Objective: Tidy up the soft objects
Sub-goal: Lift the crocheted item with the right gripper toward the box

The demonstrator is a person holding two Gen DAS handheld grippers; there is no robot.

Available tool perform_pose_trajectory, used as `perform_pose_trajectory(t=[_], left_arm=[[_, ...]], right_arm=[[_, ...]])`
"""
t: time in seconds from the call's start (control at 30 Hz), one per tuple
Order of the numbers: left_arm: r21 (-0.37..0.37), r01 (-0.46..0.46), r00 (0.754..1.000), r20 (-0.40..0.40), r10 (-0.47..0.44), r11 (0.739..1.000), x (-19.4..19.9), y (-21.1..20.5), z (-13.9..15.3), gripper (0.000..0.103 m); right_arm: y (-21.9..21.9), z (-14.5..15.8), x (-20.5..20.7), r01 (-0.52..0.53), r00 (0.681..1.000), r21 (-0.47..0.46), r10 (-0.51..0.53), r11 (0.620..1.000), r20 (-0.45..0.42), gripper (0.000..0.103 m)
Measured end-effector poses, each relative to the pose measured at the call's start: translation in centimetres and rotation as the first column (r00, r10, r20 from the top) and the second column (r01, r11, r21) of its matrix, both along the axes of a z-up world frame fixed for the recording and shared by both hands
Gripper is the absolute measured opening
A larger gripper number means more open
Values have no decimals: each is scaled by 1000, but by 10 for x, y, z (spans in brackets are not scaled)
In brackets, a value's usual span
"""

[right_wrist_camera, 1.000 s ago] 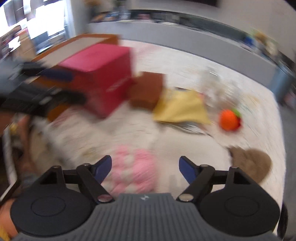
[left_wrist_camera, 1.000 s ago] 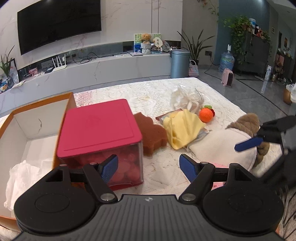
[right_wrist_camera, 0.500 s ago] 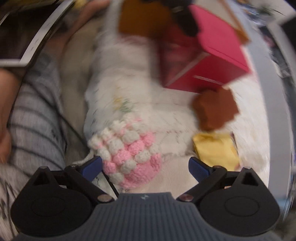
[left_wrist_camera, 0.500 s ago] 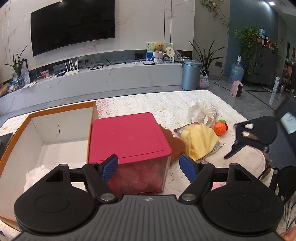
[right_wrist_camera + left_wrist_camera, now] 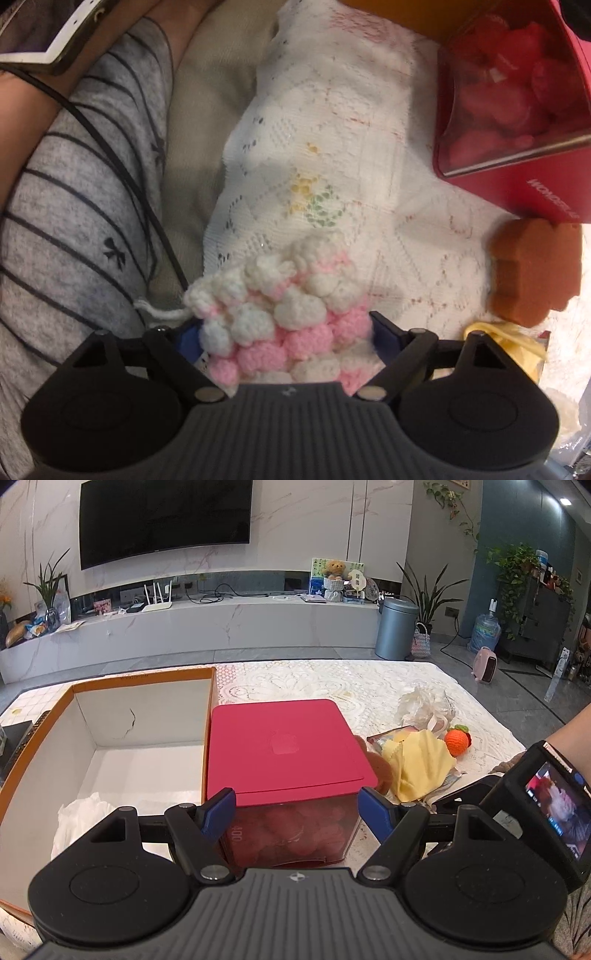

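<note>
Right hand-held gripper [image 5: 284, 336] wide, just closing around pink-and-white crocheted bobble piece [image 5: 280, 314], not yet pinching; best squeezed centrally, then lifted straight.

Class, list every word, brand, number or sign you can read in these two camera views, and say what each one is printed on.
"WONDERLA", cut off after those letters: on the red side of the red box, right wrist view.
"100", seen mirrored and faint: on the clear front of the same red box, left wrist view.
Small screen on the right gripper: picture only, text too small to read.
Cards on the TV shelf: too small to read.
</note>
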State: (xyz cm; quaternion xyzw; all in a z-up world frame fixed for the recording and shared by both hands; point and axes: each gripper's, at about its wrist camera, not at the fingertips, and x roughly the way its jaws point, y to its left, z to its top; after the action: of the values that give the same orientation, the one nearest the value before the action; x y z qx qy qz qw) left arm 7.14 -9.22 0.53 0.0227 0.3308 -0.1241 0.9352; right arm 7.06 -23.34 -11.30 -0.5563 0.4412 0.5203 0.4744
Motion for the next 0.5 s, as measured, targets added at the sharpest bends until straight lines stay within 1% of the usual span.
perform_pose_trajectory(t=[0.03,0.07,0.1,0.17,0.2,0.27,0.3,0.37,0.43,0.5], left_arm=[[-2,-2,1000,-3,1,1000,1,0,0,89],[-4,-3,1000,-6,3,1000,1,1,-1,89],[-6,-4,1000,-9,4,1000,1,2,-1,89],[-6,2,1000,-12,-2,1000,0,1,-1,89],[-4,5,1000,-12,-5,1000,0,1,-1,89],[-1,7,1000,-8,-7,1000,-1,0,0,89],[-2,8,1000,-5,-8,1000,-2,0,1,89],[-6,8,1000,-1,-8,1000,-2,1,3,89],[-14,6,1000,6,-6,1000,-3,2,6,89],[-21,4,1000,11,-4,1000,-5,3,9,89]], right_arm=[[0,2,3,22,1000,7,-22,1000,-9,80],[-2,8,7,63,998,32,-62,997,-22,75],[-3,14,11,110,994,73,-108,991,-35,68],[-8,29,16,176,984,181,-172,968,-39,66],[-12,37,18,203,979,238,-201,950,-30,66],[-19,52,21,269,960,348,-278,898,-26,66],[-24,60,24,319,943,410,-328,854,-49,66],[-41,75,32,426,891,536,-440,729,-110,66],[-53,86,24,455,837,649,-541,609,-80,66],[-70,98,20,482,773,742,-625,465,-110,66]])
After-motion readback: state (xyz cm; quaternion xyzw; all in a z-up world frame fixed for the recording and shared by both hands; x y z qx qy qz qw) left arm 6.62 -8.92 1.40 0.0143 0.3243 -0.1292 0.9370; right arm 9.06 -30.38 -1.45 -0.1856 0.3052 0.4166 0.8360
